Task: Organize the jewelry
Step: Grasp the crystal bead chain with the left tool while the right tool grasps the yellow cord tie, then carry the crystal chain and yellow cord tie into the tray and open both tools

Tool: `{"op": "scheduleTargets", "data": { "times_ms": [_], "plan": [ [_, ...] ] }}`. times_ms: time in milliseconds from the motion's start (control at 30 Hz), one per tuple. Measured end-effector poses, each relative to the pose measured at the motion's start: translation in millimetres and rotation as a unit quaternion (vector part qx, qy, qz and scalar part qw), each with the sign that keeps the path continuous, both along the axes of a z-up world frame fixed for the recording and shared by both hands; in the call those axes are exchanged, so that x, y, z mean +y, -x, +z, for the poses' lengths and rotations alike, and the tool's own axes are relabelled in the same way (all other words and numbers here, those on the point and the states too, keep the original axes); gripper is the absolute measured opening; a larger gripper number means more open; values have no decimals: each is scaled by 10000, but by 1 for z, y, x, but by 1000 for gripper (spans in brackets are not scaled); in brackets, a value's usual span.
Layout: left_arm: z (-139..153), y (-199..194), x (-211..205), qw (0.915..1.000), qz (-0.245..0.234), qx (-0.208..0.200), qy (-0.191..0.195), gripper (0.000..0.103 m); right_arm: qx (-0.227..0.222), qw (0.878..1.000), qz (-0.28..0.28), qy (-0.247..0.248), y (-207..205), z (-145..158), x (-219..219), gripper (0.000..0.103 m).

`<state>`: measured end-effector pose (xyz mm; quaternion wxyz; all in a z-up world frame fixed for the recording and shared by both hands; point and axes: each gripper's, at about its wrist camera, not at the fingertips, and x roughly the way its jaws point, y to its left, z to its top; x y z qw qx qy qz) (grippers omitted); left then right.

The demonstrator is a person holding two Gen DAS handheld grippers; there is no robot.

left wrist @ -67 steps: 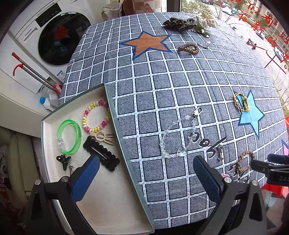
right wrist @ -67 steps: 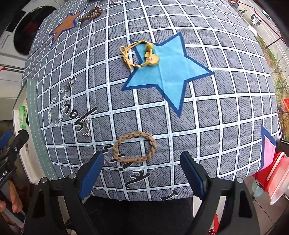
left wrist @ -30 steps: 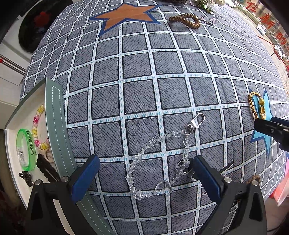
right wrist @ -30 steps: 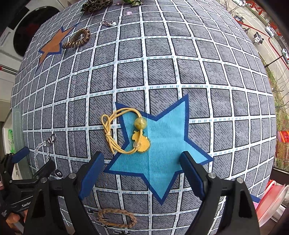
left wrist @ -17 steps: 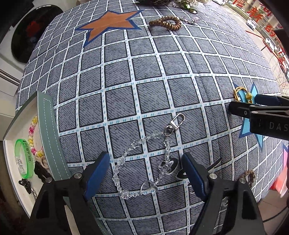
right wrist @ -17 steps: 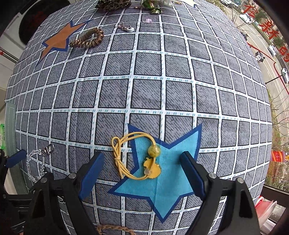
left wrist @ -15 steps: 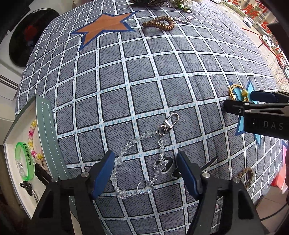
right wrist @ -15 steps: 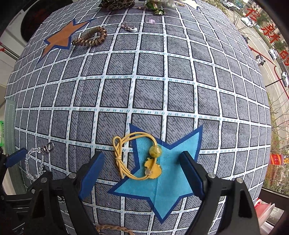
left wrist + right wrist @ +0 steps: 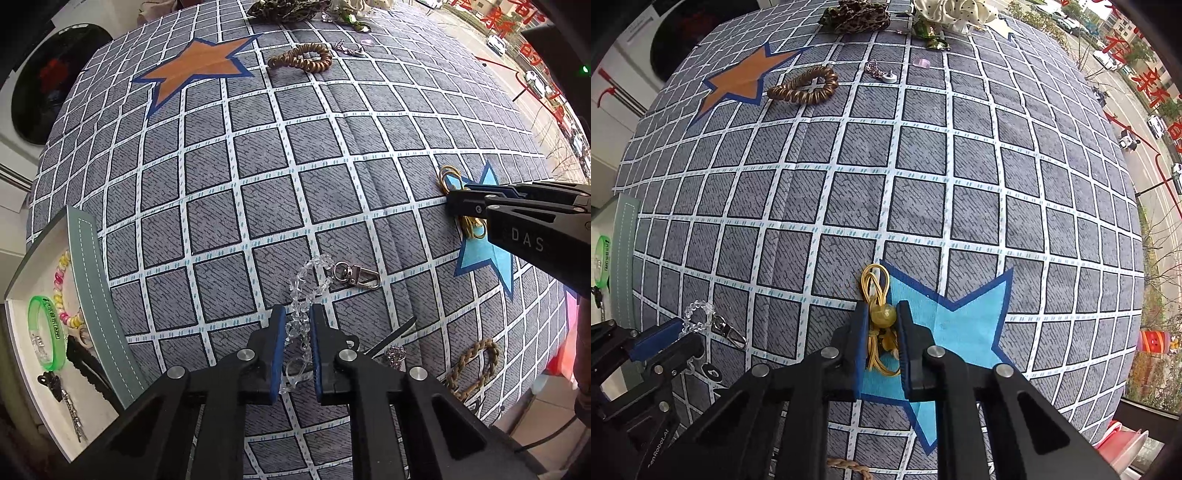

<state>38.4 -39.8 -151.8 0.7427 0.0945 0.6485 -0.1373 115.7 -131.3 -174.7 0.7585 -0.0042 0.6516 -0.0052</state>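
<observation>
My left gripper (image 9: 297,314) is shut on a clear crystal bead chain (image 9: 304,284); its silver clasp (image 9: 356,276) lies on the checked cloth. My right gripper (image 9: 882,310) is shut on a yellow elastic hair tie (image 9: 873,286) with a yellow bead (image 9: 884,314), at the edge of the light blue star (image 9: 956,321). The right gripper also shows in the left wrist view (image 9: 458,201), over the yellow tie (image 9: 448,175). The left gripper shows in the right wrist view (image 9: 670,332). The open jewelry box (image 9: 86,266) at the left holds a green bangle (image 9: 46,332) and a pastel coil bracelet (image 9: 62,280).
A brown coil hair tie (image 9: 301,59) lies near the orange star (image 9: 199,66). A braided tan ring (image 9: 474,363) lies at the front right. Scrunchies (image 9: 855,16) and small charms (image 9: 881,72) lie at the far edge. A washing machine (image 9: 48,96) stands to the left.
Both grippers have closed: the left onto the crystal chain, bunching it up, and the right onto the yellow hair tie, squeezing its loop narrow.
</observation>
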Motion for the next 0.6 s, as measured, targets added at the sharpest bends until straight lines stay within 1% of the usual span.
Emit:
{"op": "scheduleTargets", "data": {
  "times_ms": [100,300,400,600],
  "plan": [
    [3,-1,9,9999,41,10,129,19,-57,9999,-66,-53,4,2,2,14],
    [18,4,20,9993,148,-34,327,19,-80,9983,-264,-512,23,12,-4,14],
    [25,9,20,9990,161,-75,406,19,-40,9965,-423,-718,43,18,-8,14],
    [42,21,27,9986,144,-144,493,19,8,9947,-540,-876,76,28,-23,14]
  ]
}}
